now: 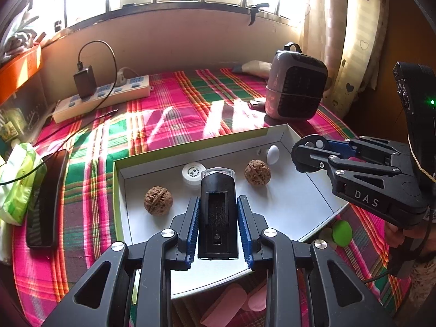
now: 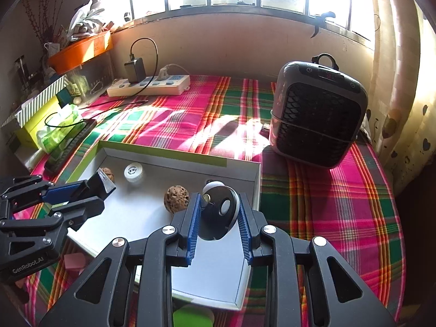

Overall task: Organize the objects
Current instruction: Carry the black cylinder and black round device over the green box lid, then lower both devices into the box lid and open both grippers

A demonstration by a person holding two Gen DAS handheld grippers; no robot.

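Above a shallow white tray [image 1: 305, 190] on the plaid-covered counter [image 1: 169, 103], the left gripper [image 1: 217, 212] has its jaws clenched on a black boxy device [image 1: 217, 204]; the right gripper [image 2: 219, 212] grips a round black-and-white disc [image 2: 219, 209]; two walnuts [image 1: 158, 200], a white cap [image 1: 193, 173] and a white egg-shaped piece [image 1: 273, 154] lie in the tray.

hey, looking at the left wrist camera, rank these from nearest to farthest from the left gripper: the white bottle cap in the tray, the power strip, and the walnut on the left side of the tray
From the left gripper:
1. Left walnut, in the tray just left of the fingers.
2. White bottle cap, farther back in the tray, behind the held black object.
3. Power strip, far back left on the plaid cloth by the wall.
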